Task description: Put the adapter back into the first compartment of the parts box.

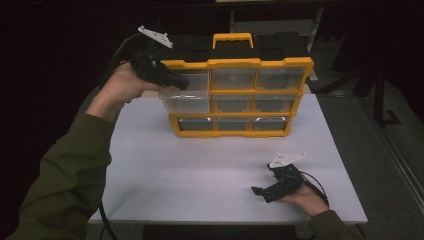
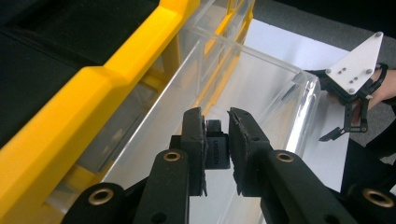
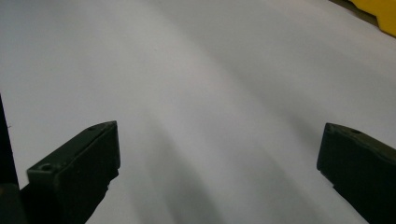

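Note:
A yellow and black organizer (image 1: 235, 63) with several clear drawers stands at the back of the white table (image 1: 200, 170). Its left middle drawer (image 1: 186, 102) is pulled out. My left gripper (image 1: 181, 81) hovers at that drawer's top. In the left gripper view my left gripper (image 2: 216, 116) is shut on a small black part (image 2: 217, 151), held over the open clear drawer (image 2: 261, 88). My right gripper (image 1: 261, 192) rests low at the table's front right, away from the organizer. Its jaws stand wide open over bare table (image 3: 219, 140).
The organizer has a yellow carry handle (image 1: 233, 38) on top. Bare white table lies between the organizer and the front edge. Past the table's right side the floor (image 1: 380, 150) is grey. My right gripper (image 2: 348, 130) also appears far off in the left gripper view.

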`<action>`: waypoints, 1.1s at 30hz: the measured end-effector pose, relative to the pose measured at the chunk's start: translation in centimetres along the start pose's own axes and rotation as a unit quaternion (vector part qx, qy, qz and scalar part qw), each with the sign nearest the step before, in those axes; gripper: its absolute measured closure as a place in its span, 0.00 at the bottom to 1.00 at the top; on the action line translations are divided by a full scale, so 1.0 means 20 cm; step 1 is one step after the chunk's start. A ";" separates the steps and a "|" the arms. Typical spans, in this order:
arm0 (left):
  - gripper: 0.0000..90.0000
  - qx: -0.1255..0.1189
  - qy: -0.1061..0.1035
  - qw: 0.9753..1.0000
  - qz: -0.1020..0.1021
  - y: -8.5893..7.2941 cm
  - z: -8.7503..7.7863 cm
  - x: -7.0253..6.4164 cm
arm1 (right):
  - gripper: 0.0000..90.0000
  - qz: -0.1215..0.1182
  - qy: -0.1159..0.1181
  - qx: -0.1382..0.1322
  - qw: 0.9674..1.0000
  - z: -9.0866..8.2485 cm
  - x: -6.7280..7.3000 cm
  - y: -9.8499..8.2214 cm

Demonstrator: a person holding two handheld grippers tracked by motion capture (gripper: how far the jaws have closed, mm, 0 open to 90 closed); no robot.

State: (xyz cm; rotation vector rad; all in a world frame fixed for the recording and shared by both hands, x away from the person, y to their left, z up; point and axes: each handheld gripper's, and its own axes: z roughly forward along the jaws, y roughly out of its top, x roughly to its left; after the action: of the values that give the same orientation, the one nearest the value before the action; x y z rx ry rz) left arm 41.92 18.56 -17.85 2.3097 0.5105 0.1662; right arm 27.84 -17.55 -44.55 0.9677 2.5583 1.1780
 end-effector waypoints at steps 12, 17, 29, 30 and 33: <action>0.74 -0.019 -0.005 1.000 -0.011 -0.01 -0.02 0.01 | 0.00 -0.002 -0.001 -0.001 1.000 0.00 0.00 0.00; 0.68 -0.037 -0.005 0.999 -0.016 -0.03 -0.10 0.01 | 0.00 -0.002 -0.001 -0.002 1.000 0.00 0.00 0.00; 0.49 -0.068 0.000 0.997 -0.027 -0.13 -0.30 -0.02 | 0.00 -0.005 -0.002 0.000 1.000 0.00 0.01 0.01; 0.47 -0.068 0.000 0.997 -0.027 -0.13 -0.30 -0.02 | 0.00 -0.005 -0.003 0.000 1.000 0.00 0.01 0.01; 0.43 -0.066 0.004 0.997 -0.028 -0.18 -0.34 -0.04 | 0.00 -0.005 -0.002 0.000 1.000 0.00 0.01 0.00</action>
State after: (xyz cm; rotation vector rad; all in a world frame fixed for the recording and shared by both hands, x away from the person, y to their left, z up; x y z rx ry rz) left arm 38.34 24.88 -15.52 2.1648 0.5516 0.1769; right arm 27.81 -17.38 -44.51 0.9559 2.5559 1.1722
